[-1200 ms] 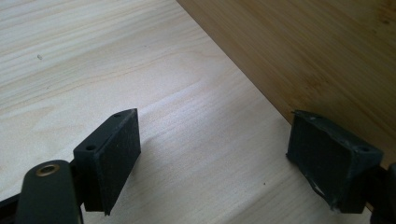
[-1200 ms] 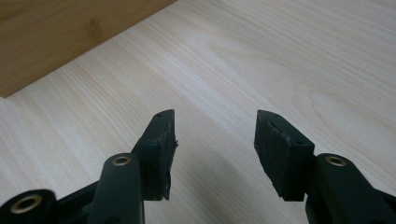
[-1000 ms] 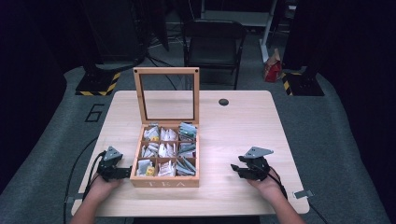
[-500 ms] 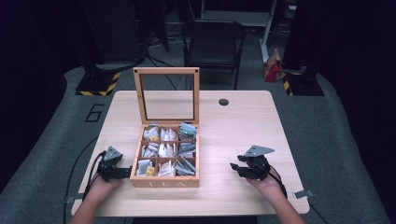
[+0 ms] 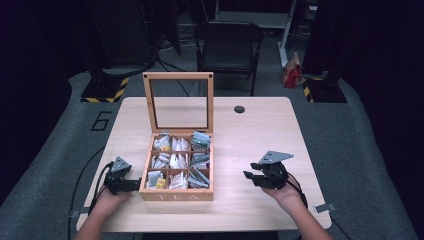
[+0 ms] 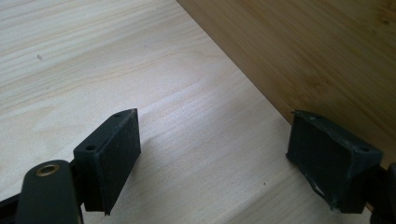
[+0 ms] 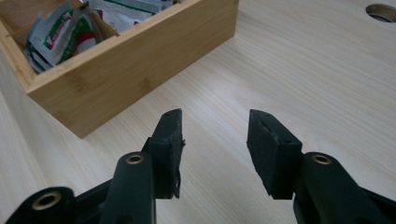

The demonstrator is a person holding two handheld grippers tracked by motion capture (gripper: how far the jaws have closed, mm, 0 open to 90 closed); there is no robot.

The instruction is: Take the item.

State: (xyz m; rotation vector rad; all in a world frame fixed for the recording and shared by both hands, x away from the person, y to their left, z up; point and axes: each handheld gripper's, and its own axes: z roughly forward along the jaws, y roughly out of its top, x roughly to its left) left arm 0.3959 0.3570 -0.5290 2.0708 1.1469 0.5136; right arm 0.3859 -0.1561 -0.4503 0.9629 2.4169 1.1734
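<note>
Your wooden tea box (image 5: 176,194) sits at the table's centre, toward the near edge, glass-paned lid (image 5: 179,102) standing upright at its 12 o'clock side. From the high view the sachets in its nine compartments are too small to read; the packet at the near-left cell shows a yellow spot, nothing more. The right gripper view cuts the box off at the top left, so you get one corner compartment with tea packets (image 7: 65,35) printed in red and green, their lettering blurred.

Your left gripper (image 5: 134,185) rests on the table (image 5: 260,135) at the box's 9 o'clock, just beside its side wall. In the left gripper view the jaws stand wide with bare tabletop between them, and the box wall (image 6: 299,51) runs past at 1 o'clock, right by the right-hand pad; whether that pad touches the wood, you cannot tell.

Your right gripper (image 5: 251,177) is at the box's 3 o'clock, well apart from it, pointing toward the box. Its jaws have just been closing, yet they are half open and hold nothing, only table grain between the pads.

A round cable hole (image 5: 239,109) lies at 1 o'clock of the box, clipped at the right gripper view's top corner. Beyond the table, a dark chair (image 5: 227,45) and a red object (image 5: 291,75) on the floor are hard to make out.
</note>
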